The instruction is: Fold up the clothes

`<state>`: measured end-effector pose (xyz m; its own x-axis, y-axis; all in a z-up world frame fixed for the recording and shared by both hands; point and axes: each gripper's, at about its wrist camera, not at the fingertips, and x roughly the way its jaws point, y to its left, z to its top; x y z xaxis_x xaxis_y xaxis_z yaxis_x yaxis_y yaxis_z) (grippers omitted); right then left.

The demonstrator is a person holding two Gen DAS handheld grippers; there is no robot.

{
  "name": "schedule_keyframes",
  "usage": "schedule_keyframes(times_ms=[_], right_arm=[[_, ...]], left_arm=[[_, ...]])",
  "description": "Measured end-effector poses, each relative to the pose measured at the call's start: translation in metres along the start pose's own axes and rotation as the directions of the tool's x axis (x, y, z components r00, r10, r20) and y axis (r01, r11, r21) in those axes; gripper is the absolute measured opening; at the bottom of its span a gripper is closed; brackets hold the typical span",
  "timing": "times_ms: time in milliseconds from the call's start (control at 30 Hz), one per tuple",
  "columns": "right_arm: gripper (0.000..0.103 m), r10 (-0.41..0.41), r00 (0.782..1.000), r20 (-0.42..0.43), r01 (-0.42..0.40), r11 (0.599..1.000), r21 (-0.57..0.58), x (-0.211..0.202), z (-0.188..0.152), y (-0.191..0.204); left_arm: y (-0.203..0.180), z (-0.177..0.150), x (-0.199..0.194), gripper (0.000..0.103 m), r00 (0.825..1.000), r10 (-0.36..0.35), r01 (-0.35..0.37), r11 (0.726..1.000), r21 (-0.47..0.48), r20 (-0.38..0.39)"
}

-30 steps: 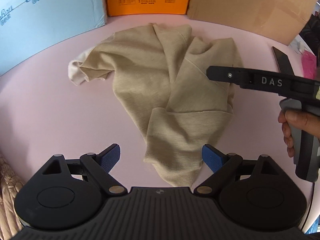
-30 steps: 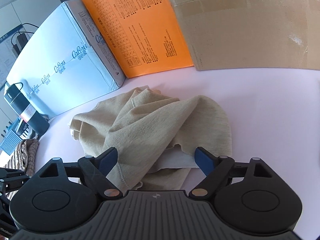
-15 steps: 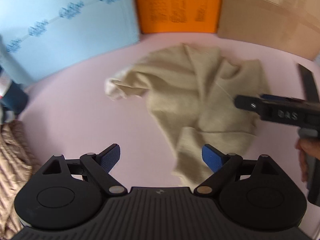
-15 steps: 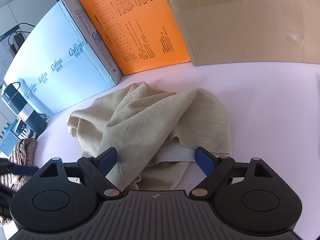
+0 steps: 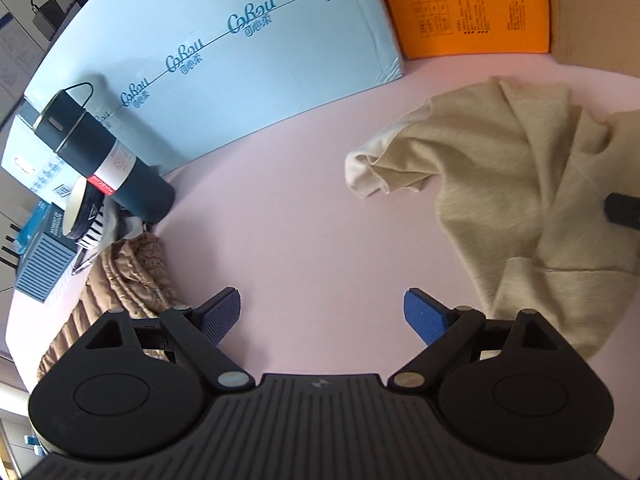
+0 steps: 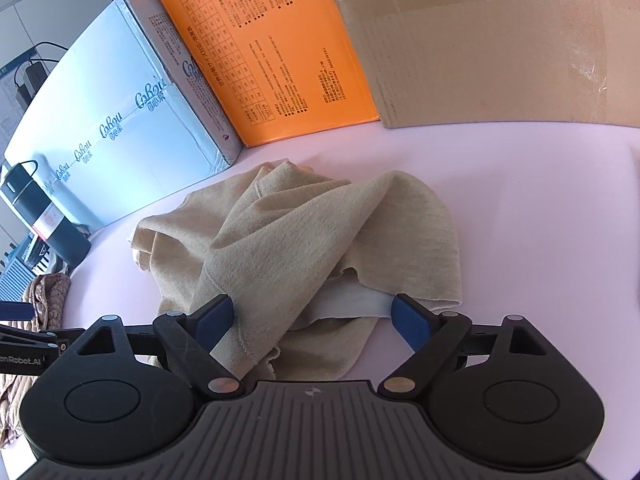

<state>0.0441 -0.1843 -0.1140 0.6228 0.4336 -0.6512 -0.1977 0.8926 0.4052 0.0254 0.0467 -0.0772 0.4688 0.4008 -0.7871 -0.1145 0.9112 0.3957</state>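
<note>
A crumpled beige garment (image 5: 520,184) lies on the pink table (image 5: 288,216), at the right in the left wrist view. My left gripper (image 5: 322,312) is open and empty over bare table, to the left of the garment. In the right wrist view the garment (image 6: 304,240) lies bunched straight ahead. My right gripper (image 6: 310,318) is open, its jaws on either side of the garment's near edge with cloth between them. The right gripper's dark tip (image 5: 624,210) shows over the garment at the right edge of the left wrist view.
A light blue box (image 5: 224,60), an orange box (image 5: 468,4) and a brown cardboard box (image 6: 500,40) line the back of the table. A dark flask (image 5: 104,152), a cup (image 5: 82,210) and a brown knitted garment (image 5: 124,280) sit at the left.
My left gripper has swung to the left, so the garment has slid from the middle to the right of its view and the flask has come into sight. The right gripper has barely moved.
</note>
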Motion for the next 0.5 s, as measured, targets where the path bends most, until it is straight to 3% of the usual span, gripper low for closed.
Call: schedule_keyframes(times_ms=[500], right_arm=[[0.087,-0.004,1.000,0.005,0.004,1.000,0.005,-0.0014,-0.0032,0.0020]], left_arm=[[-0.0002,-0.0013,-0.0036,0.088,1.000,0.008,-0.008,1.000,-0.010,-0.005]])
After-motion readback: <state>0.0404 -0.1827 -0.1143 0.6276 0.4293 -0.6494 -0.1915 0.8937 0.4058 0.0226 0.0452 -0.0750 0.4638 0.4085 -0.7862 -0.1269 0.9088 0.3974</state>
